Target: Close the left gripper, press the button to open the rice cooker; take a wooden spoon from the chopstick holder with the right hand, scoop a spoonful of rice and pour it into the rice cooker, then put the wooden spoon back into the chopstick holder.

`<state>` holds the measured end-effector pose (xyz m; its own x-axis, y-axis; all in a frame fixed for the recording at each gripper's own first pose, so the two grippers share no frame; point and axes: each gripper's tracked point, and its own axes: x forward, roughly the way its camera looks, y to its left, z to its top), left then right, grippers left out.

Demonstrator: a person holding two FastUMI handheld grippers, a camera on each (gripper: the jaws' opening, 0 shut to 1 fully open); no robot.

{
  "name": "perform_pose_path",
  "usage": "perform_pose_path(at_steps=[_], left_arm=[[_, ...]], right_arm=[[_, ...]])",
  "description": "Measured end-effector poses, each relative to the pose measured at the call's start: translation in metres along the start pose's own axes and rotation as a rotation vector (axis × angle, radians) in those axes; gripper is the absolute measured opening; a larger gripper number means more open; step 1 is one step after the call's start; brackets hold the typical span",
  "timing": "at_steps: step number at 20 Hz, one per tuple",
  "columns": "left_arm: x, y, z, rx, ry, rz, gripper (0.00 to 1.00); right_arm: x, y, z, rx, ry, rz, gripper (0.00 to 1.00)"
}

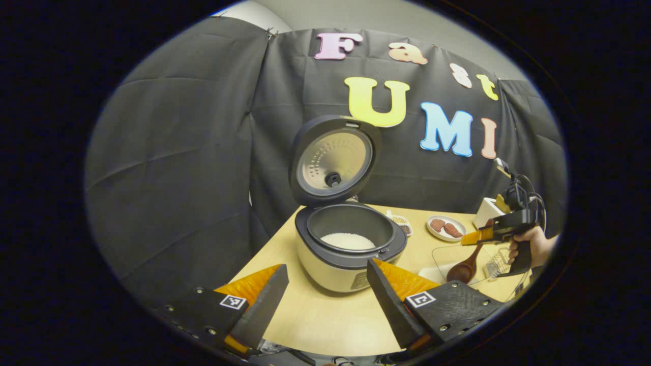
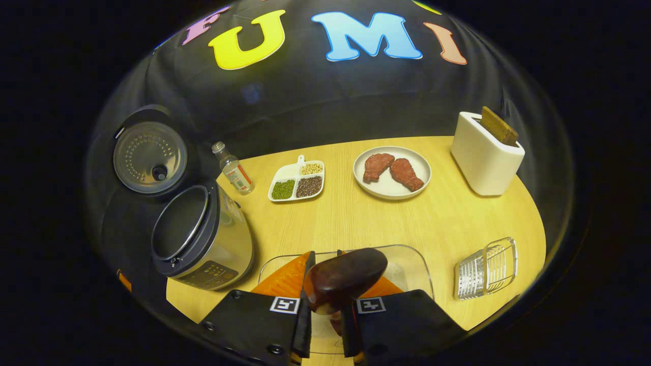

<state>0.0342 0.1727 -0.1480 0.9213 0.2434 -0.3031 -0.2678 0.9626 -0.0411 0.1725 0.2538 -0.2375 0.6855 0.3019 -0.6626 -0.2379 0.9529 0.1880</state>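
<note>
The rice cooker (image 1: 351, 254) stands with its lid (image 1: 333, 160) up, and white rice (image 1: 348, 240) lies in its pot. My left gripper (image 1: 325, 267) hangs in front of it, open, with nothing between its fingers. In the right gripper view the cooker (image 2: 203, 239) sits at the left. My right gripper (image 2: 325, 284) is shut on the handle of the wooden spoon (image 2: 346, 279). The spoon's dark bowl hangs over a clear glass dish (image 2: 412, 259). In the left gripper view a hand holds the right gripper (image 1: 478, 237), with the spoon (image 1: 464, 269) pointing down. The wire chopstick holder (image 2: 485, 267) lies to the right.
On the round wooden table (image 2: 457, 218) stand a white toaster (image 2: 485, 152) with bread, a plate of meat pieces (image 2: 391, 173), a divided dish of beans (image 2: 297, 183) and a small bottle (image 2: 234, 170). Black cloth walls close the back and left.
</note>
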Motion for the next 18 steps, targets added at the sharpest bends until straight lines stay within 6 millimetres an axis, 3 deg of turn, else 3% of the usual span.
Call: perform_pose_path(at_steps=[2,12,13,18], left_arm=[[-0.007,0.003,0.0,0.004,0.007,0.025,0.97],[-0.057,0.016,0.016,-0.047,-0.027,0.14,0.99],[-0.062,0.018,0.016,-0.045,-0.034,0.157,0.99],[-0.082,0.025,0.025,-0.033,-0.053,0.259,0.99]], right_arm=[[0.007,0.011,-0.013,0.014,0.032,0.031,0.27],[0.006,0.046,-0.027,0.122,0.104,0.109,0.23],[0.006,0.047,-0.027,0.137,0.118,0.118,0.27],[0.006,0.038,-0.026,0.217,0.173,0.149,0.23]])
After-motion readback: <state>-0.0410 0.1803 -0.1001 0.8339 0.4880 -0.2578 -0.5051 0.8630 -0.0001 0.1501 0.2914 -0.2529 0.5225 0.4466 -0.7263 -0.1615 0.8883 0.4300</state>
